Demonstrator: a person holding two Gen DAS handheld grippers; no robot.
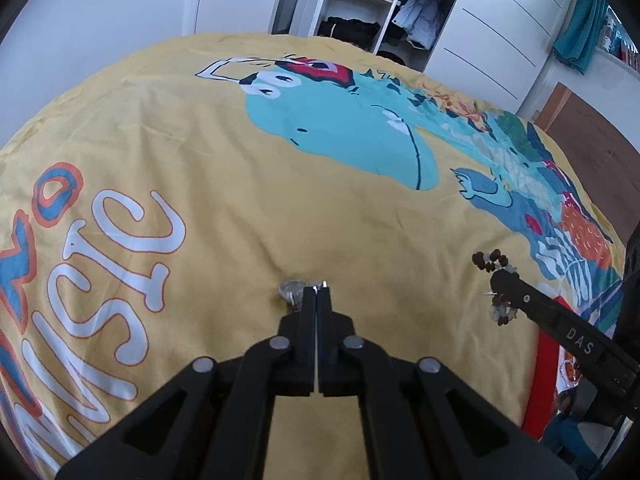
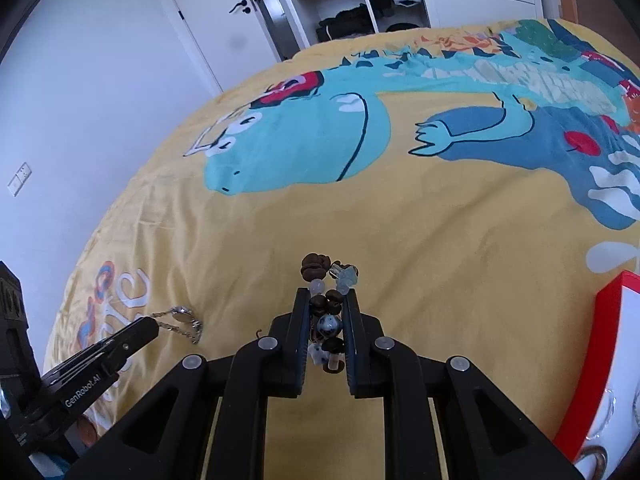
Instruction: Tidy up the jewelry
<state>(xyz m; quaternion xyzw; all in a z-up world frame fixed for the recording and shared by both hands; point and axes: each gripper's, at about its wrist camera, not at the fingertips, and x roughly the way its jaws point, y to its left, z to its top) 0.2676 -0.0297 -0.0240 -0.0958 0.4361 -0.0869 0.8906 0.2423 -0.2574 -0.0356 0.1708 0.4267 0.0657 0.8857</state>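
Observation:
My left gripper (image 1: 316, 289) is shut on a thin silver chain bracelet (image 1: 291, 291), which bunches at the fingertips above the yellow bedspread (image 1: 240, 216). In the right wrist view the same silver chain bracelet (image 2: 182, 319) hangs from the left gripper (image 2: 154, 326) at the lower left. My right gripper (image 2: 327, 294) is shut on a bracelet of brown and pale beads (image 2: 326, 312), which sticks out past the fingertips. In the left wrist view that beaded bracelet (image 1: 491, 261) shows at the tip of the right gripper (image 1: 500, 280).
A red-edged white jewelry box (image 2: 608, 364) stands at the right edge of the bed, also red box (image 1: 540, 376). The bedspread bears a blue cartoon dinosaur (image 2: 304, 148). A white wall, door and open wardrobe (image 1: 360, 4) lie beyond the bed.

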